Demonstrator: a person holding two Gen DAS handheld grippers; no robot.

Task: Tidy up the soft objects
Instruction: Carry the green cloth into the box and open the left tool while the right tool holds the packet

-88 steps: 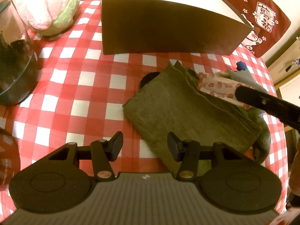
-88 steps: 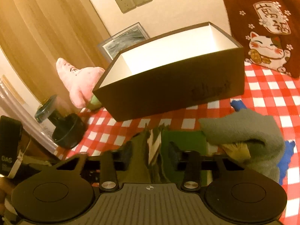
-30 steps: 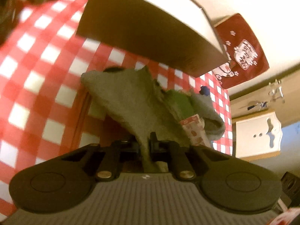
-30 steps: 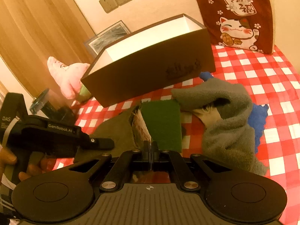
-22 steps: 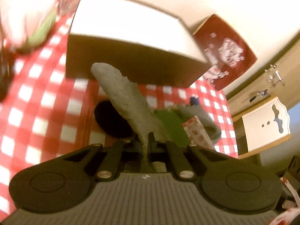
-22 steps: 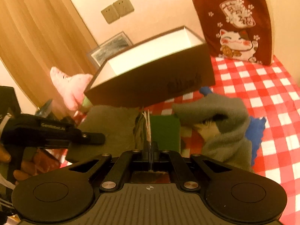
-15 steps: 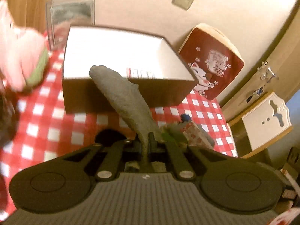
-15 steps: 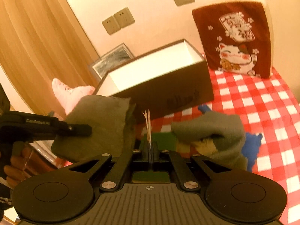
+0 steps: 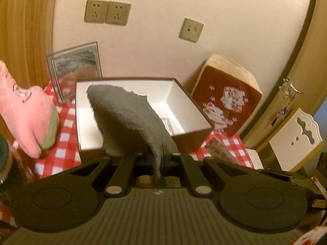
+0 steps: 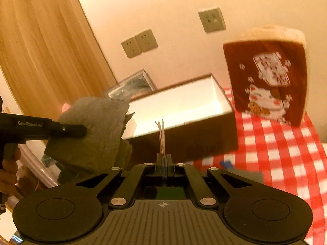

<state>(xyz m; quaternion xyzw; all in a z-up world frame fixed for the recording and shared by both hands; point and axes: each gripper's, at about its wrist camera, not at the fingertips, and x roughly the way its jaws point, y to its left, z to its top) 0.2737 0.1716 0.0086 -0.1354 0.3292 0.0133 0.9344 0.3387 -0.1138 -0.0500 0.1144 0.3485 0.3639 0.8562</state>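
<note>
Left wrist view: I count one towel (image 9: 130, 120), one box (image 9: 190, 120), one pink plush toy (image 9: 26, 116), one cushion (image 9: 226, 106), one picture frame (image 9: 75, 67), three wall sockets (image 9: 107, 12). My left gripper (image 9: 161, 159) is clamped tight on the towel, an edge pinched between the fingers. The towel is grey-green terry, limp, and stands up from the jaws in a bent flap, in the air in front of the open box. The box is brown outside, white inside, with a small printed item on its floor. It sits on the red-and-white checked tablecloth (image 9: 65, 143). The plush toy lies left of the box, the cushion leans on the wall to its right. Low right, a patterned wrapper edge (image 9: 218, 151) shows just past the gripper body.

Right wrist view: one towel (image 10: 94, 134), one box (image 10: 184, 110), one cushion (image 10: 267, 77), one frame (image 10: 132, 85), three sockets. My right gripper (image 10: 163, 159) is fully closed on the thin wrapper edge (image 10: 161, 136), which sticks up from the jaws. The left gripper (image 10: 81, 130) comes in from the left, held in a hand (image 10: 8, 169), with the towel draped around its tip, raised left of the box. Something blue and grey (image 10: 226, 164) lies on the cloth behind my fingers, too hidden to identify.
</note>
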